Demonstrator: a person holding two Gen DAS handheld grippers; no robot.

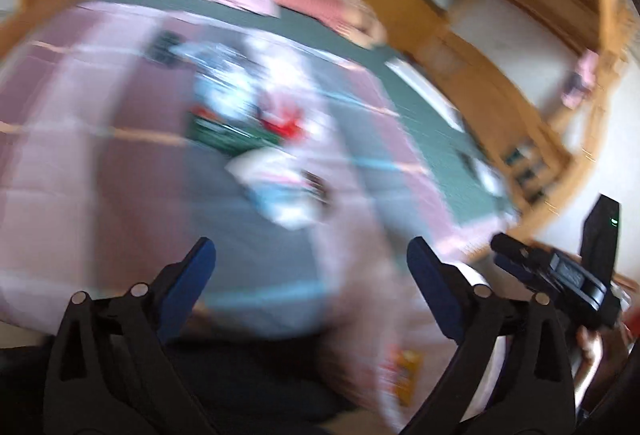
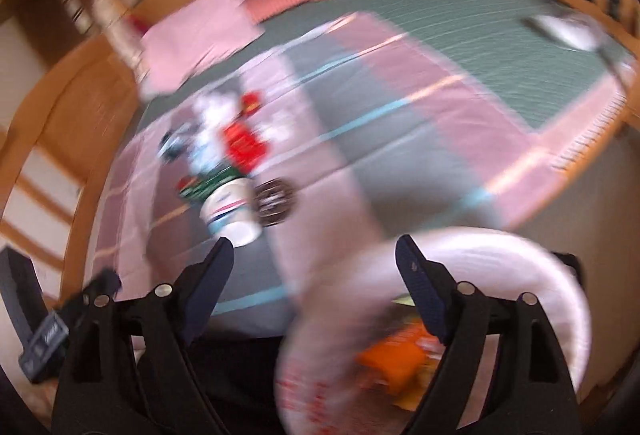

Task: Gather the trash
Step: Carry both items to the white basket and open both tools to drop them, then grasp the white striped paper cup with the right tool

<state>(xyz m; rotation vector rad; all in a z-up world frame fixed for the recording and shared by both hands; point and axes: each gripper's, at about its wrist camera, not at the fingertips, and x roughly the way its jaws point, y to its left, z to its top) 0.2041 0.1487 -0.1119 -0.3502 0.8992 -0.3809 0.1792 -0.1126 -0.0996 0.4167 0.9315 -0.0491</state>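
Both grippers — left (image 1: 310,261), right (image 2: 314,261) — jaws apart, empty, above blurred bed litter (image 2: 236,171).

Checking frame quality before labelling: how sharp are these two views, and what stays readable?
Left wrist: heavy motion blur, the litter a smear; only the hand-held gripper is crisp. Right wrist: same blur, yet the cup and bag read; fisheye bends both.
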